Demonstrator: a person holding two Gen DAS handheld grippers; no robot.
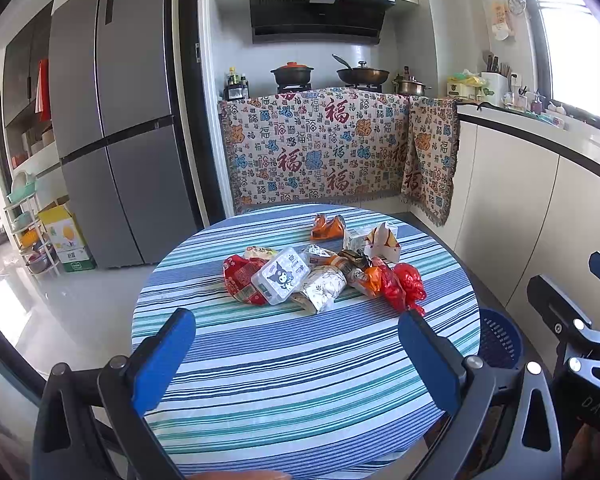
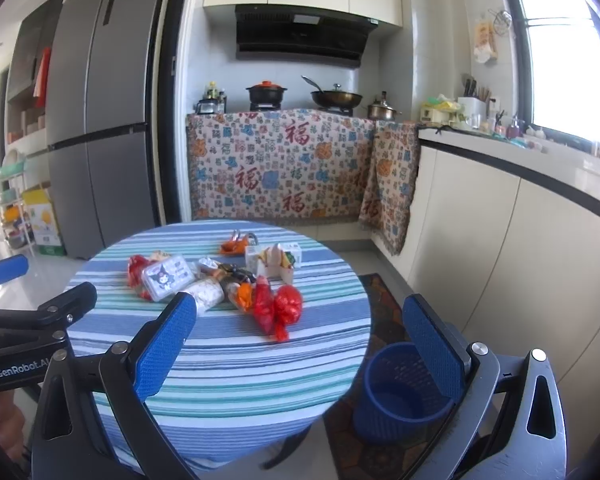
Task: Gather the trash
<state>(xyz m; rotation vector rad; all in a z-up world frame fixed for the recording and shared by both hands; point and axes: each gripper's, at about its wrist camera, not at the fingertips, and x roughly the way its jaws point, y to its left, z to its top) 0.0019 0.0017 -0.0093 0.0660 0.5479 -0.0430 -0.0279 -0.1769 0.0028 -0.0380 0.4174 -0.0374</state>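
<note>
the left claw [image 1: 296, 356] hangs over the near edge of the round table [image 1: 300, 392], its blue pads spread wide with nothing between them. the right claw [image 2: 300, 340] is likewise spread wide and empty, poised over the table's near right edge; one pad [image 2: 166, 344] is over the striped cloth, the other [image 2: 434, 346] is off the table, in front of the blue bin [image 2: 396, 396].

the trash lies in a loose heap around the middle of the table, reaching toward the far edge. at the heap's left end a red wrapper [image 1: 240, 278] lies partly under a clear plastic box with a cartoon label [image 1: 281, 276]. just beside the box, on its right, is a white crumpled packet [image 1: 324, 290], touching it. at the right end sits a red plastic bag [image 1: 406, 284], nearest the table's right edge. behind it stands a white paper carton [image 1: 386, 242], and an orange wrapper [image 1: 325, 227] lies alone nearest the far edge.

the blue bin stands on a patterned rug [image 2: 384, 300] on the floor, just beside the table's near right edge.
</note>
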